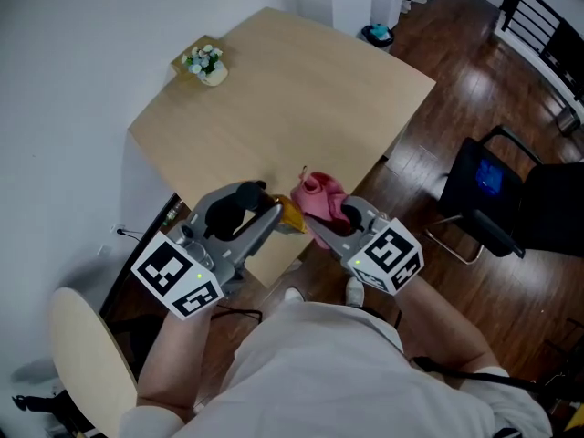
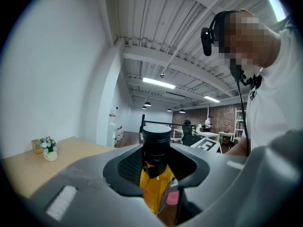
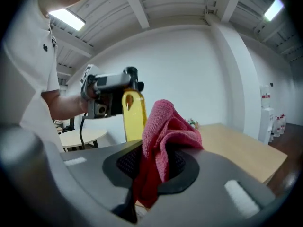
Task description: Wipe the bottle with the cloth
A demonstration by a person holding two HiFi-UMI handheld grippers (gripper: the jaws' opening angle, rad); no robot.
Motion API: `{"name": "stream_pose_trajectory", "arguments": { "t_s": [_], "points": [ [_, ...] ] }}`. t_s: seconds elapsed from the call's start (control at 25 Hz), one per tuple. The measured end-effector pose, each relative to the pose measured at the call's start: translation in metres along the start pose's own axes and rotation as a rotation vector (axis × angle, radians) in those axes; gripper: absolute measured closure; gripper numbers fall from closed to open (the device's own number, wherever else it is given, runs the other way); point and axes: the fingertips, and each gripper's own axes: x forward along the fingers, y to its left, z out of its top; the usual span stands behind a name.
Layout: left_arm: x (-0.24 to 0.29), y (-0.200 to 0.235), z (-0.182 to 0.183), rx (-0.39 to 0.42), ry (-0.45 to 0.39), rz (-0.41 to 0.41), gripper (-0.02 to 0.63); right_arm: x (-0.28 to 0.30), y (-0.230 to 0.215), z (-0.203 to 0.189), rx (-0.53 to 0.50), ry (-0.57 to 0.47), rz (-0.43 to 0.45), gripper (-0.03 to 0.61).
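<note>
Left gripper [image 1: 271, 213] hides most of the bottle [image 1: 292, 217] in head view.

Upright yellow black-capped bottle [image 2: 154, 186]; bunched pink cloth [image 3: 165, 126] beside it.

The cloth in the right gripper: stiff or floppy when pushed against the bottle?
Probably floppy: the cloth bunches and droops in folds from the right gripper. Its pile looks grippy, so it should drag on the bottle, not slip.
</note>
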Motion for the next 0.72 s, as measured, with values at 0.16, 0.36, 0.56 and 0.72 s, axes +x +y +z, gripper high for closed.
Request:
{"name": "stream_pose_trajectory", "arguments": {
  "t_s": [0.16,0.36,0.56,0.72],
  "points": [
    [-0.015,0.018,0.01,-0.034,-0.026,-0.025,0.459,0.022,0.001,-0.047,0.076,0.101,-0.035,0.505],
    [-0.007,0.037,0.015,-0.064,-0.046,-0.03,0.459,0.005,0.003,-0.08,0.124,0.182,-0.091,0.505],
    [0.022,0.058,-0.004,-0.023,-0.022,0.057,0.457,-0.044,-0.008,-0.076,0.14,0.168,-0.174,0.505],
    [0.051,0.082,-0.036,0.01,0.009,0.14,0.458,-0.081,-0.022,-0.072,0.149,0.166,-0.232,0.505]
  ]
}}
